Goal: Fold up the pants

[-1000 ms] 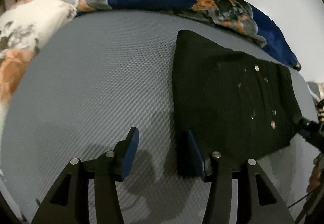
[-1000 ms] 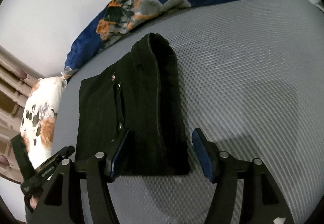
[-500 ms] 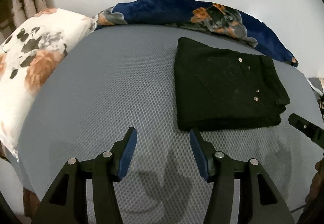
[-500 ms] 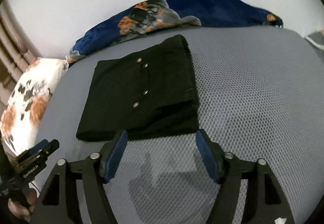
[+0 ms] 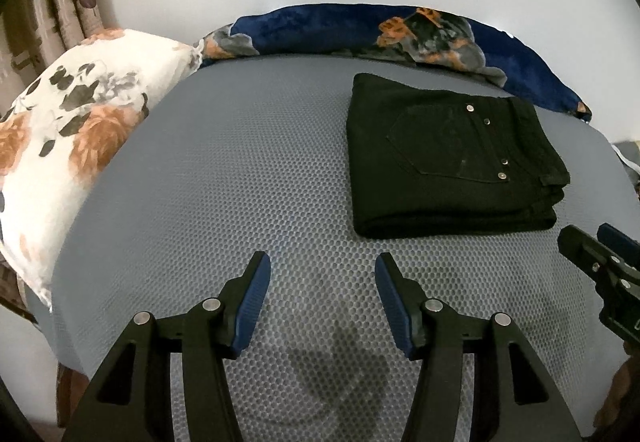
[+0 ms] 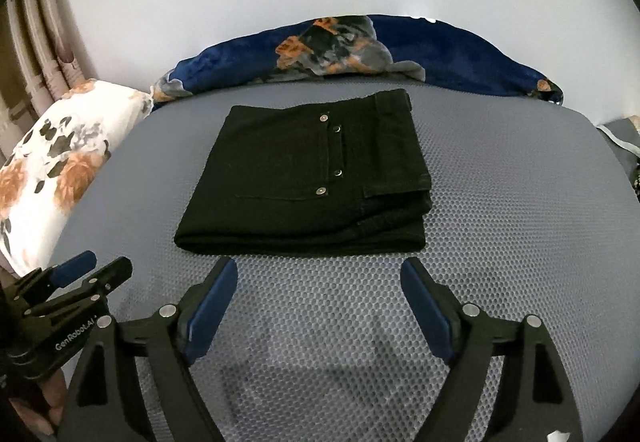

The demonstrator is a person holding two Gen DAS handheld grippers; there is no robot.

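While folded: one pants | two hand-held grippers, left hand-held gripper, right hand-held gripper, agape

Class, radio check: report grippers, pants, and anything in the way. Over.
Left gripper open, empty; right gripper open, empty. Black pants folded flat on the grey mattress, untouched. Nothing between grippers and pants.

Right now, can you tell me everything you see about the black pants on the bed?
The black pants are folded into a neat, flat rectangle, several layers thick at the near edge. The cloth looks like heavy denim. A back pocket faces up, with small silver rivets beside it and the waistband along the right side. They lie on the grey mesh bed cover, near the blue blanket at the back. Nothing grips them: both grippers sit open, apart from them.
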